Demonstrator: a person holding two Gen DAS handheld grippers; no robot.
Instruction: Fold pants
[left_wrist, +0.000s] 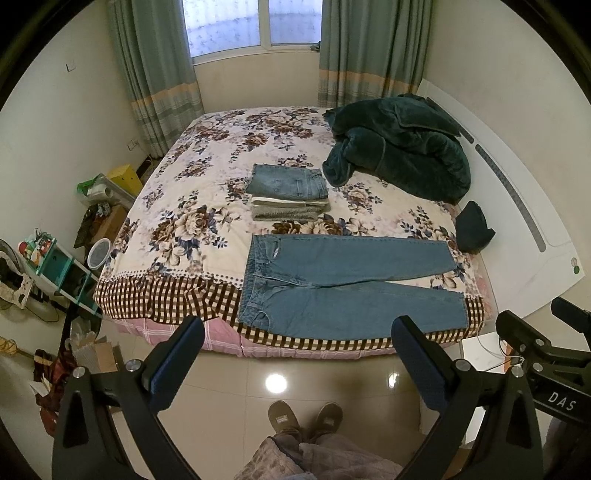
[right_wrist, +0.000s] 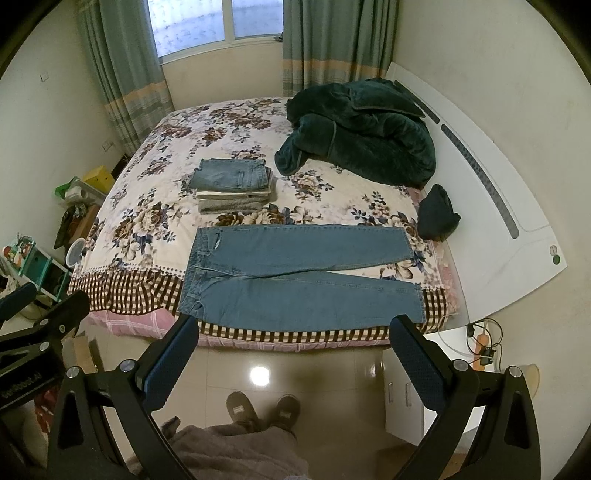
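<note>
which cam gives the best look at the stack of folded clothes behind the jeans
The left wrist view. The folded stack sits nearer the middle of that picture and looks larger, so its layers show: denim on top, a pale layer, then grey. The right wrist view shows the same stack unobstructed, but smaller and further left.

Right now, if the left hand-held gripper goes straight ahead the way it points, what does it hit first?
Probably the jeans spread flat at the near edge of the bed. The left hand-held gripper is open over the floor, nothing between, though depth is hard to judge.
</note>
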